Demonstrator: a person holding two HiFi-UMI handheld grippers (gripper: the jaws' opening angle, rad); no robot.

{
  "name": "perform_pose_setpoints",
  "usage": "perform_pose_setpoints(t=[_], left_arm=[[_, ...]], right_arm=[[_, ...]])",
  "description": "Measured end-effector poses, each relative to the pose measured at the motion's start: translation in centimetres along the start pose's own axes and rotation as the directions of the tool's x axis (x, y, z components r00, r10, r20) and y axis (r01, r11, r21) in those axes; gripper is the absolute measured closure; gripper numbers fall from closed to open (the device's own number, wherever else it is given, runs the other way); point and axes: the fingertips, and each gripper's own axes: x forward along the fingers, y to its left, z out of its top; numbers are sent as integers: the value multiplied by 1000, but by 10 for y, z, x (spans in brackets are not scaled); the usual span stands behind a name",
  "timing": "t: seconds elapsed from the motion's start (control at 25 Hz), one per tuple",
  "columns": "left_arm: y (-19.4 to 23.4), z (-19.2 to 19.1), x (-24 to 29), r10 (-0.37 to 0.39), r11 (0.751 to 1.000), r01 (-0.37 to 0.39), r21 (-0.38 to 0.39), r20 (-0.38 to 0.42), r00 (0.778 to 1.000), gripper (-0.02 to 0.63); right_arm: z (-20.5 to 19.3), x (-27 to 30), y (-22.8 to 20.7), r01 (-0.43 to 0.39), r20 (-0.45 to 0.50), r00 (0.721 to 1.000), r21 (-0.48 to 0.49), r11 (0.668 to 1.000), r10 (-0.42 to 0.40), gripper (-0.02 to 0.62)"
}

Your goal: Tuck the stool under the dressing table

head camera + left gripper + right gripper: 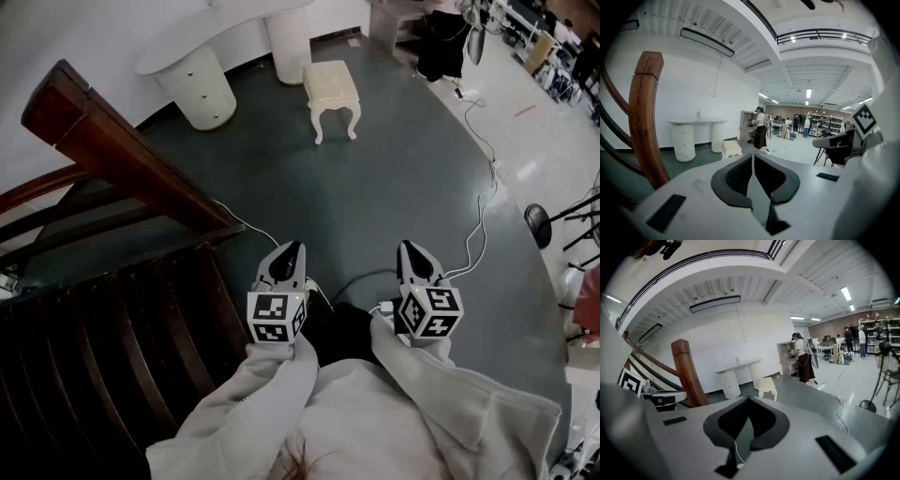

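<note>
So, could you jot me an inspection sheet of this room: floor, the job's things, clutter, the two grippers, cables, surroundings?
Surface: dark green floor, level.
Job's things: white stool stands beside the dressing table, not under it.
Clutter: nothing seen near the stool.
Grippers: left gripper and right gripper both shut, empty, far from the stool.
Cables: white cable trails over the floor at right.
Surroundings: wooden stair rail at left; person standing at a shelf behind.
</note>
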Motion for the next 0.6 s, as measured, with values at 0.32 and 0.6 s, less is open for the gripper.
perform_pose_setpoints(t=[0.32, 0.6], left_arm=[[-4, -8, -15, 24, 1000, -24, 4, -9, 1000, 578], [-8, -8, -18, 28, 1000, -28, 5, -17, 999, 579]], right_arm=[[-10, -3, -2, 17, -4, 1000, 35, 999, -17, 545], [-13, -10, -6, 36, -11, 999, 26, 999, -35, 545]])
